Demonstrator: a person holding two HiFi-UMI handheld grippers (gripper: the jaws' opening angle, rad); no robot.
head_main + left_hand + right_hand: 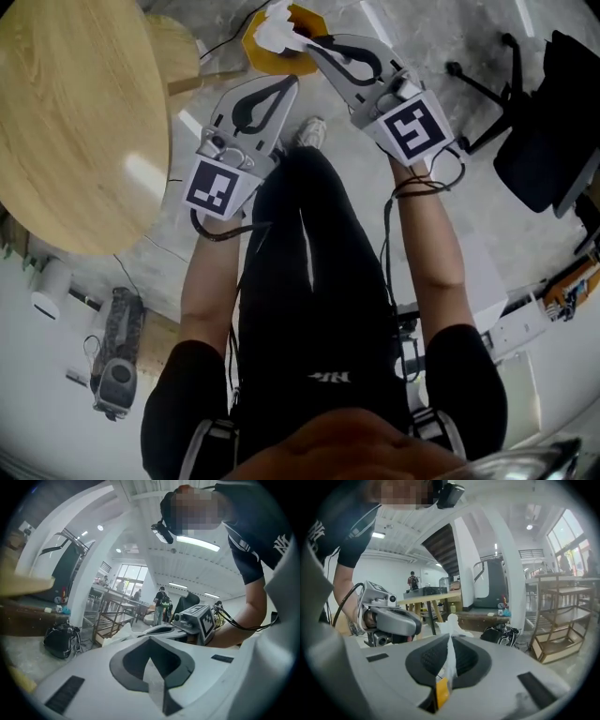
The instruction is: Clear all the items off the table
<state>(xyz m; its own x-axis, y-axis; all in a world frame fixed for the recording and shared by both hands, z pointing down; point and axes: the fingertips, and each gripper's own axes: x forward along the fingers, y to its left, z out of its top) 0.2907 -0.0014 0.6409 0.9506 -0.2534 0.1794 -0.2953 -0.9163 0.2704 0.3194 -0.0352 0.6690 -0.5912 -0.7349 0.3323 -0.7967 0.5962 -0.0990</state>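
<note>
Had a crumpled white tissue point(274, 33) clamped in the right claw point(309, 44), over an orange bin point(307, 17). Had the left claw point(289, 84) pinched shut just beside it, off the wooden tabletop point(75, 122).

A round wooden table point(75, 122) fills the upper left of the head view, above a grey marbled floor point(431, 28). A black office chair point(548, 131) stands at the right edge. In the left gripper view a black bag point(61, 641) lies on the floor at lower left with metal racks point(110, 613) behind it. A tall window point(127, 577) glows at centre, and a strip light point(199, 544) crosses the white ceiling. In the right gripper view a wooden shelf rack point(558, 625) stands at right, a workbench point(429, 599) at centre left, and bright windows point(572, 531) at upper right.
</note>
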